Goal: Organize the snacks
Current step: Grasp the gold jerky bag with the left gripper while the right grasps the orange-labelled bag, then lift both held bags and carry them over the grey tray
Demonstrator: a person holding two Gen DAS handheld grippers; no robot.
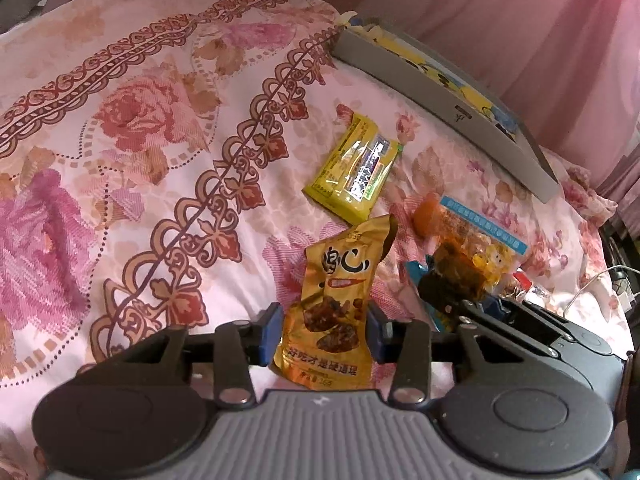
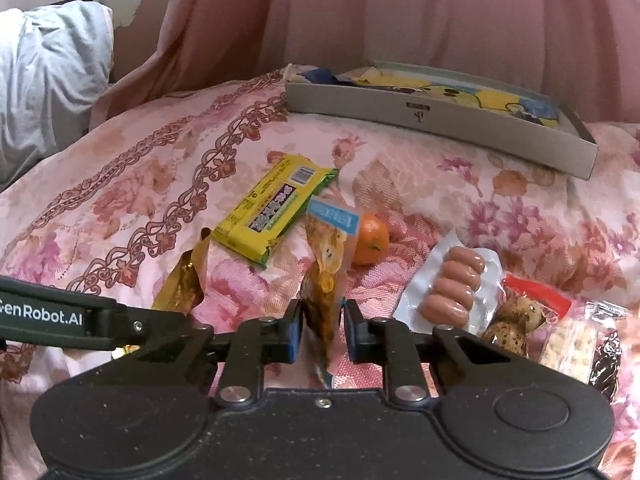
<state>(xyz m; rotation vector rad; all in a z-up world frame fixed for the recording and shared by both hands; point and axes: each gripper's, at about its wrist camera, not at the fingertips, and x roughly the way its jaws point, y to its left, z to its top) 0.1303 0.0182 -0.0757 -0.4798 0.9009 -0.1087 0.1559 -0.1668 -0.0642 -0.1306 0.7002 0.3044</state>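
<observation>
You have a snack in each tool, the left tool (image 1: 326, 334) clamped on the gold pouch (image 1: 334, 304) and the right tool (image 2: 322, 332) on the clear packet (image 2: 326, 276), lifted above the bed (image 2: 520, 216), so carry both to the grey tray (image 2: 400, 108).

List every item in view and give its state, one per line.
left gripper: shut on gold pouch
gold pouch: held upright, sealed
right gripper: shut on clear snack packet
clear snack packet: held edge-on, off the bedspread
yellow bar: lying flat, sealed
tangerine: unpeeled, resting on bedspread
sausage pack: lying flat, sealed
grey tray: open-topped, on bedspread
</observation>
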